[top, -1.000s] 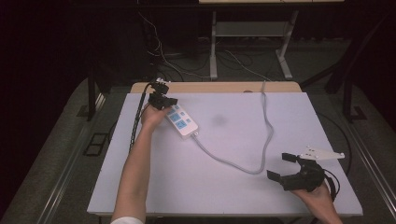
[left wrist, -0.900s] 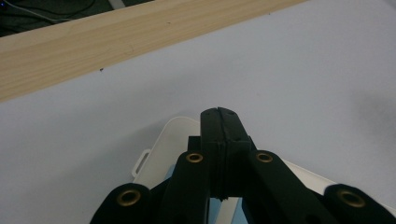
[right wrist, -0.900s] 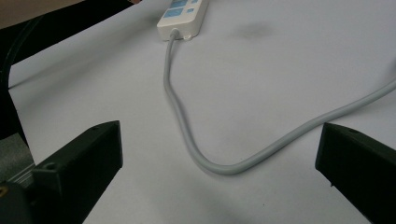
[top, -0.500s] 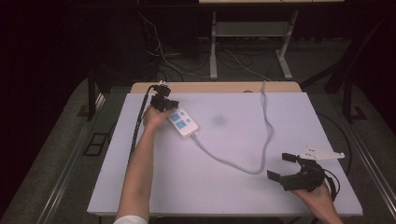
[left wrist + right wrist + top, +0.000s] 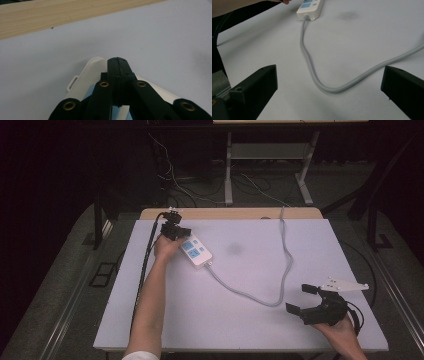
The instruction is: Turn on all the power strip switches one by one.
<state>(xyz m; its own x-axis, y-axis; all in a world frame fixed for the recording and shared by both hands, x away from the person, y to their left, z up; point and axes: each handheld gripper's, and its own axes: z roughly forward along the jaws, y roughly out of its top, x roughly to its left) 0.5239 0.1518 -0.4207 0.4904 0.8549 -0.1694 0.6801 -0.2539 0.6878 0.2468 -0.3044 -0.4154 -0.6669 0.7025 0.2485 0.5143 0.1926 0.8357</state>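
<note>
Desk (image 5: 260, 320) first: the broad white rectangular top fills the middle of the high view, with a strip of pale wood (image 5: 230, 213) along its far edge. Across it runs the long grey power cable (image 5: 280, 270), dropping from the upper centre, looping low toward the lower right, then climbing back up-left into the white plastic power strip with blue sockets (image 5: 196, 251), which lies flat in the upper left of the desk.

Over the strip's far end sits the left gripper (image 5: 175, 231), its fingers (image 5: 117, 72) pressed together with nothing between them (the left gripper view has them tip-down over the strip's rounded corner). This looks like a press or nudge on the strip, probably at a switch or socket face, though the contact point is hidden beneath the fingers. To do it well, bear straight down with the closed tips so the light strip does not skate across the smooth desk, and keep the wrist steady.

At the lower right the right gripper (image 5: 306, 299) hangs with fingers (image 5: 257, 85) wide apart, the cable's loop ahead of them; it could pin that cable if the strip begins to slide.
</note>
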